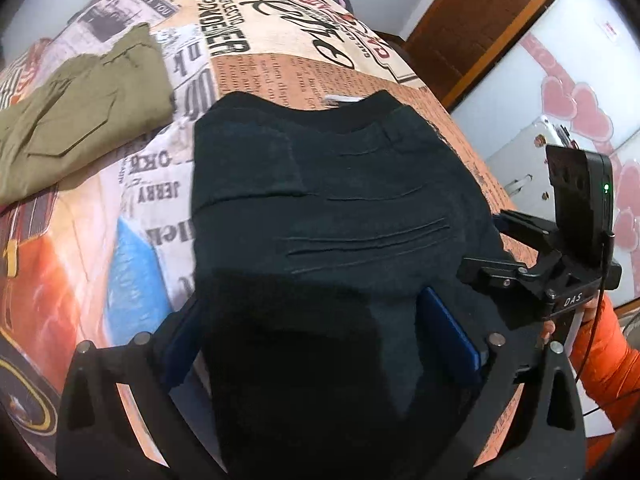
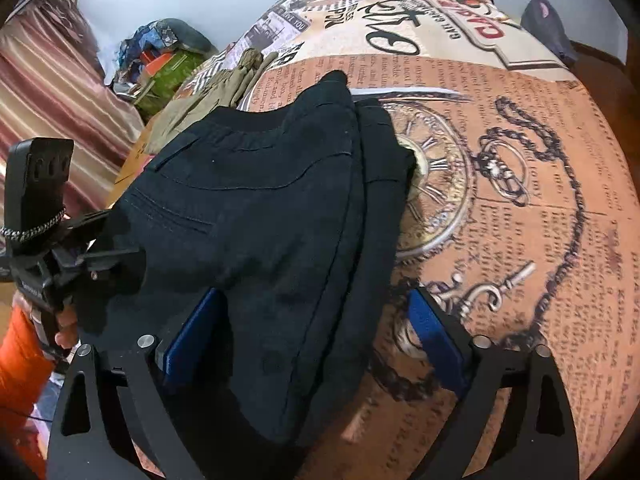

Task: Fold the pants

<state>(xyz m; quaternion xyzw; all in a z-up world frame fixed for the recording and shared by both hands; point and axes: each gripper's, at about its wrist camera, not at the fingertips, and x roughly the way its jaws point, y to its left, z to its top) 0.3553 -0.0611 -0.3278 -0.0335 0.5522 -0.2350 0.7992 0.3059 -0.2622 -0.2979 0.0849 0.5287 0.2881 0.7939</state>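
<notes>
— Where are the pants sitting right now?

— The black pants [image 1: 336,208] are lying folded on the printed bedspread [image 1: 280,64], and I am taking them as my landmark. Their waistband is pointing away from me, and the welt pocket is facing up.

— And your tongs?

— I am holding my left gripper [image 1: 320,344] over the near end of the pants with its jaws spread wide. The blue pads [image 1: 448,332] are standing on either side of the dark cloth, not pressing on it. My right gripper [image 2: 316,344] is gaping too: its left pad is lying over the pants, its right pad is hanging just beyond their right edge, above the pocket-watch print [image 2: 440,184]. Neither is gripping anything.

— Anything else near the pants?

— The olive trousers [image 1: 80,120] are lying beyond the pants, to their left, apart from them. An orange sleeve [image 1: 608,372] is showing beside the pants on the right of the left-wrist view.

— Are the edges lining up?

— In the right-wrist view a lower layer is sticking out past the right side of the top layer.
</notes>
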